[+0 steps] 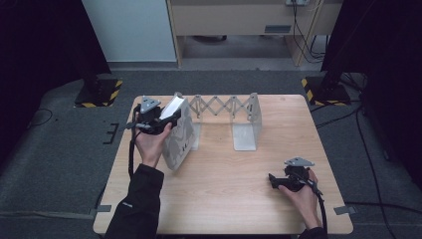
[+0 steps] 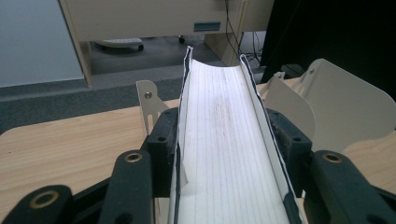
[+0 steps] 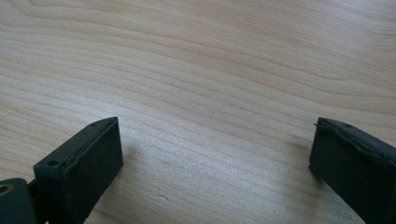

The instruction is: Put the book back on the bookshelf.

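1. Lower right of the high view: the right gripper (image 1: pixel 272 180) is rested on the table (image 1: pixel 224 199), jaws spread wide with bare wood between them; nothing is held.
2. Left of centre: the left gripper (image 1: pixel 171 119) is clamped on a book (image 1: pixel 171 107), covers pinched so the white page edges (image 2: pixel 224 140) bow between the jaws.
3. The book's long axis is run away from the claw, toward the rack (image 1: pixel 226 107) at the table's far edge; the rack's left divider (image 1: pixel 180 137) is just beside the book. The left hand is nearer.
4. The book's lower end is cut off; contact with the divider can't be told.
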A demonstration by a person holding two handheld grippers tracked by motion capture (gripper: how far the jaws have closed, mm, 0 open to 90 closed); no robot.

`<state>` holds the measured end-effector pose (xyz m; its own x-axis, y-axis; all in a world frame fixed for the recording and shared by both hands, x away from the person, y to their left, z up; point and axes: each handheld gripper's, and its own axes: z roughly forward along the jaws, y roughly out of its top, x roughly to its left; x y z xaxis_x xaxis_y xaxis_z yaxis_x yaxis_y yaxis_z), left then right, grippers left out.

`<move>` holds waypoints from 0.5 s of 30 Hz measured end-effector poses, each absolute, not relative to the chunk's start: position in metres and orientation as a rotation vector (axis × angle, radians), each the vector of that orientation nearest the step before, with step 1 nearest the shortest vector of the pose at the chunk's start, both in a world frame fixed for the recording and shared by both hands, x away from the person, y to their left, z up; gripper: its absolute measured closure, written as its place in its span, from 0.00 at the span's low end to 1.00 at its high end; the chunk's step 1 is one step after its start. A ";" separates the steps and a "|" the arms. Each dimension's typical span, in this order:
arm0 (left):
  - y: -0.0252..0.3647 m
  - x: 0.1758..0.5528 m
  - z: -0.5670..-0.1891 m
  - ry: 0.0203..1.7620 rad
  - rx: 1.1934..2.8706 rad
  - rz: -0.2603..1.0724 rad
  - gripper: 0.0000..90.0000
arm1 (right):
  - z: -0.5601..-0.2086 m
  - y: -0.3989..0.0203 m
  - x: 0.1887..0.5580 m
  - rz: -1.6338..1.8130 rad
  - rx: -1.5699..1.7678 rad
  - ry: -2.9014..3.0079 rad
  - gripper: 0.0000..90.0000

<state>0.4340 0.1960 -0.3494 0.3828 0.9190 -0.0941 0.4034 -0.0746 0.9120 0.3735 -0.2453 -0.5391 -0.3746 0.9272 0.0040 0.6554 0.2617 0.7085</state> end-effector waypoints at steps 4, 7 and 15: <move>0.193 0.445 -0.351 1.199 1.650 0.669 0.57 | -0.539 -0.245 0.373 0.886 1.437 2.122 0.03; 0.188 0.454 -0.353 1.196 1.637 0.704 0.57 | -0.539 -0.245 0.373 0.885 1.434 2.125 0.03; 0.177 0.475 -0.362 1.245 1.608 0.735 0.57 | -0.539 -0.245 0.374 0.886 1.437 2.121 0.03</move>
<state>0.4745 0.1774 -0.3624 0.3040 0.9490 -0.0840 0.3845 -0.0415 0.9222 0.3735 -0.2451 -0.5392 -0.3720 0.9282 0.0040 0.6555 0.2597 0.7092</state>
